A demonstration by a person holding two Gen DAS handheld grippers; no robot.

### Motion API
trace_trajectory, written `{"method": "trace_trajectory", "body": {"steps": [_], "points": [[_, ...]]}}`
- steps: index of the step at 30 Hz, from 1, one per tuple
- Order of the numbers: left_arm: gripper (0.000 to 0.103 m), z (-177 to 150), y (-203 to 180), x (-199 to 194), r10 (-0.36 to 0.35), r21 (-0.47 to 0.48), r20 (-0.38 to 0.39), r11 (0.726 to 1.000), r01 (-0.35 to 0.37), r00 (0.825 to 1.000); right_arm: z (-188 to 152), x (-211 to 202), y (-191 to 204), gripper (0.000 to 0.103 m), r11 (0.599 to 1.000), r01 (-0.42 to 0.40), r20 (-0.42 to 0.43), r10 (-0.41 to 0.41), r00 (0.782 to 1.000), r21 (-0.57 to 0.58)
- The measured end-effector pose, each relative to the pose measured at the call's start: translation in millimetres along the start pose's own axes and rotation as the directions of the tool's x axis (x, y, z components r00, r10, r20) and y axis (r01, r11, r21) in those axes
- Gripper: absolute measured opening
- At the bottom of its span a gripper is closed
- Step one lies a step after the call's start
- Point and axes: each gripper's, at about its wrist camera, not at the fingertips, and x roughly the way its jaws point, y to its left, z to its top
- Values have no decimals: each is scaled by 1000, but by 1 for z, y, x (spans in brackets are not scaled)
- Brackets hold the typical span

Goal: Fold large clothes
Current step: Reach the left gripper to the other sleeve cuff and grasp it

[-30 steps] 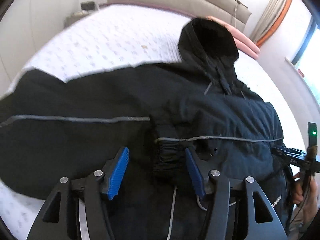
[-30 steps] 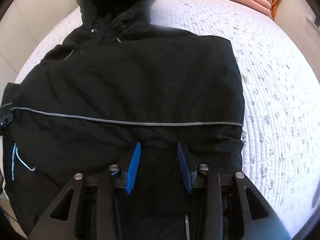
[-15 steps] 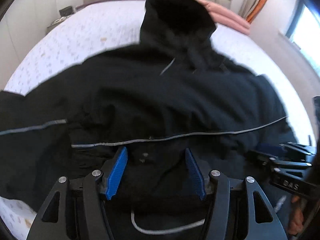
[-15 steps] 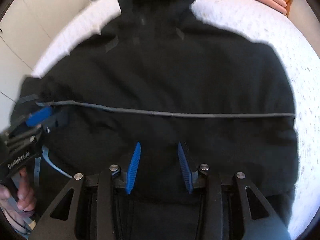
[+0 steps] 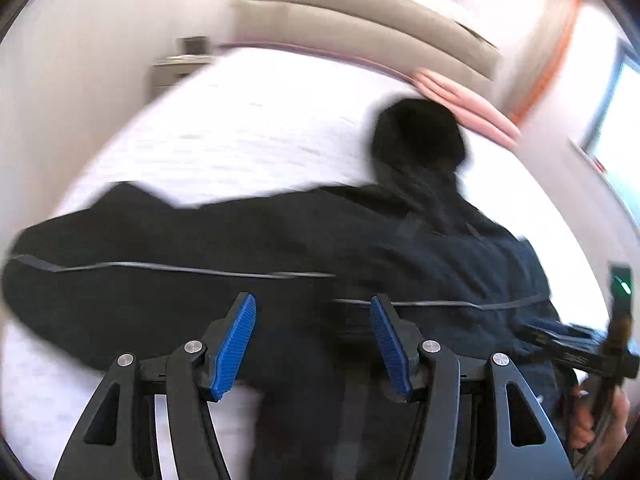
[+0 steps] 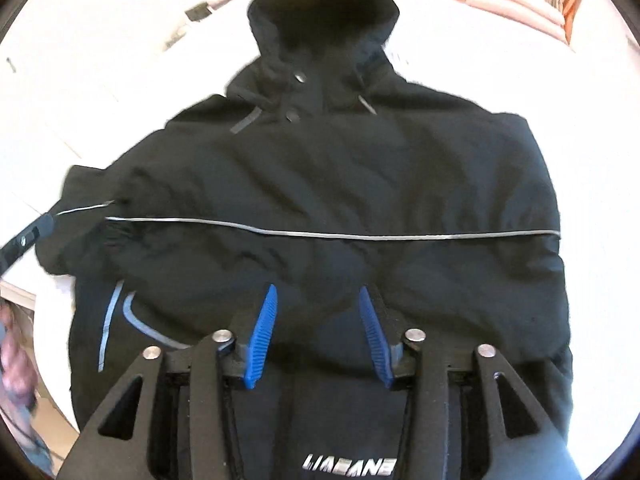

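A large black hooded jacket (image 6: 340, 184) with a thin grey reflective stripe lies spread on a white bed, hood toward the headboard. It also shows in the blurred left wrist view (image 5: 224, 248), with one sleeve stretched out to the left. My left gripper (image 5: 312, 320) is open and empty, hovering over the jacket's lower part. My right gripper (image 6: 316, 308) is open and empty above the jacket's hem. The right gripper shows at the right edge of the left wrist view (image 5: 576, 352); the left gripper's tip shows at the left edge of the right wrist view (image 6: 28, 236).
The white quilted bed (image 5: 240, 128) extends around the jacket. A folded pink blanket (image 6: 500, 0) lies near the beige headboard (image 5: 360, 12). A nightstand (image 5: 180, 68) stands at the back left. A window (image 5: 616, 120) is on the right.
Both grippers have pulled back from the jacket and stay open. The left view has swung left, so the left sleeve is again in view stretched sideways.
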Motion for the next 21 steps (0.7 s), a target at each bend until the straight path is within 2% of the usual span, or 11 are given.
{"method": "trace_trajectory", "body": {"steps": [3, 4, 6, 7, 9, 12, 15, 17, 21], "points": [[62, 3, 94, -28, 95, -128, 14, 987, -92, 995, -13, -12, 16, 57, 999, 2, -7, -2, 1000, -44], [62, 3, 124, -35, 155, -158, 15, 976, -151, 988, -18, -11, 22, 57, 998, -1, -19, 0, 1000, -57], [62, 3, 183, -48, 259, -237, 9, 939, -249, 966, -28, -10, 30, 57, 996, -7, -32, 5, 999, -84], [62, 3, 202, -51, 271, -272, 6, 927, -259, 962, -34, -9, 33, 57, 995, 1, -34, -4, 999, -97], [62, 0, 264, -56, 293, -396, -12, 877, -274, 956, -40, -1, 35, 57, 993, 15, -45, -21, 999, -115], [62, -5, 315, -47, 284, -492, -34, 830, -264, 958, -52, 13, 40, 57, 993, 19, -87, -29, 996, -120], [62, -16, 356, -25, 196, -597, -59, 779, -192, 979, -63, 25, 37, 57, 993, 23, -132, -39, 990, -117], [62, -24, 370, -16, 158, -627, -64, 762, -163, 985, -67, 27, 34, 57, 993, 22, -137, -38, 990, -118], [62, -30, 380, 8, 164, -648, -72, 742, -171, 984, -67, 28, 29, 59, 995, 2, -153, -17, 988, -98]]}}
